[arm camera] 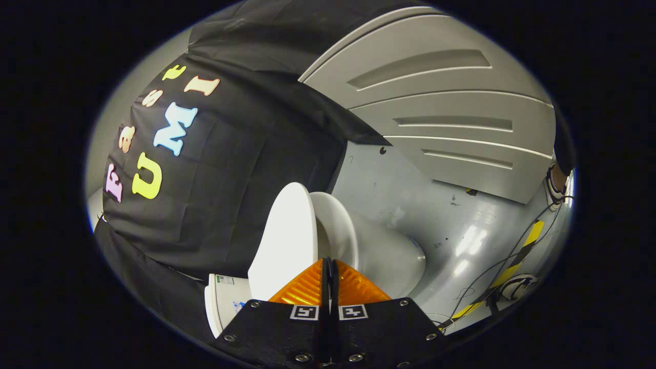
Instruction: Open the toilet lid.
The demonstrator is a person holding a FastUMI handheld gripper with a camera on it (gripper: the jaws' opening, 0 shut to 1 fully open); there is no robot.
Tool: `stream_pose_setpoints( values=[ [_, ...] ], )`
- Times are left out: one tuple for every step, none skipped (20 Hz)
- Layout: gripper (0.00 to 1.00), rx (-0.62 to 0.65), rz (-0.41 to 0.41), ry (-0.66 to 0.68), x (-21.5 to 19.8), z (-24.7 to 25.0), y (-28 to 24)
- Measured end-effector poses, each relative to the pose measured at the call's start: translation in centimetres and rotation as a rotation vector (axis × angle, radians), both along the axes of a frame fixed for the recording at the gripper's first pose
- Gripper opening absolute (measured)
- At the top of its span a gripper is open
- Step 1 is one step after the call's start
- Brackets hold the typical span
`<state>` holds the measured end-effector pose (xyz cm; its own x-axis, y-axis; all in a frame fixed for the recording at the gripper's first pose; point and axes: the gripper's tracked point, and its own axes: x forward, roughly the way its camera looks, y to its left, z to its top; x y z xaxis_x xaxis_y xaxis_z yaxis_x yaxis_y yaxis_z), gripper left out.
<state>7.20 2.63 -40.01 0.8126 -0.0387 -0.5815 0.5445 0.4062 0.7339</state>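
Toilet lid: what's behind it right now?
Behind the raised toilet lid hangs the black cloth wall; the tank peeks out beside it. The shut gripper covers the hinge.
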Motion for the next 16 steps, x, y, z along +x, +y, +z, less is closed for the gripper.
stream_pose_setpoints(
  values=[
    [0.00, -0.016, 0.003, -0.002, 0.0, 0.7, 0.1],
    [0.00, -0.037, 0.006, -0.004, 0.1, 1.6, 0.2],
    [0.00, -0.057, 0.012, 0.000, 0.3, 2.3, 0.5],
    [0.00, -0.084, 0.017, 0.000, 0.4, 3.1, 0.7],
    [0.00, -0.108, 0.025, 0.001, 0.5, 3.9, 0.8],
    [0.00, -0.128, 0.030, -0.002, 0.6, 4.8, 0.9],
    [0.00, -0.148, 0.034, -0.008, 0.7, 5.8, 1.0],
    [0.00, -0.169, 0.039, -0.018, 0.7, 6.7, 1.1],
    [0.00, -0.194, 0.045, -0.026, 0.8, 7.4, 1.5],
    [0.00, -0.229, 0.052, -0.035, 1.0, 8.3, 1.7],
    [0.00, -0.265, 0.060, -0.045, 1.2, 9.1, 2.1],
    [0.00, -0.297, 0.072, -0.053, 1.2, 10.0, 2.4],
    [0.00, -0.319, 0.079, -0.060, 1.4, 10.8, 2.8],
    [0.00, -0.343, 0.090, -0.070, 1.5, 11.8, 3.2],
    [0.00, -0.362, 0.098, -0.083, 1.6, 12.8, 3.7],
    [0.00, -0.383, 0.105, -0.092, 1.8, 13.7, 4.0]
  ],
)
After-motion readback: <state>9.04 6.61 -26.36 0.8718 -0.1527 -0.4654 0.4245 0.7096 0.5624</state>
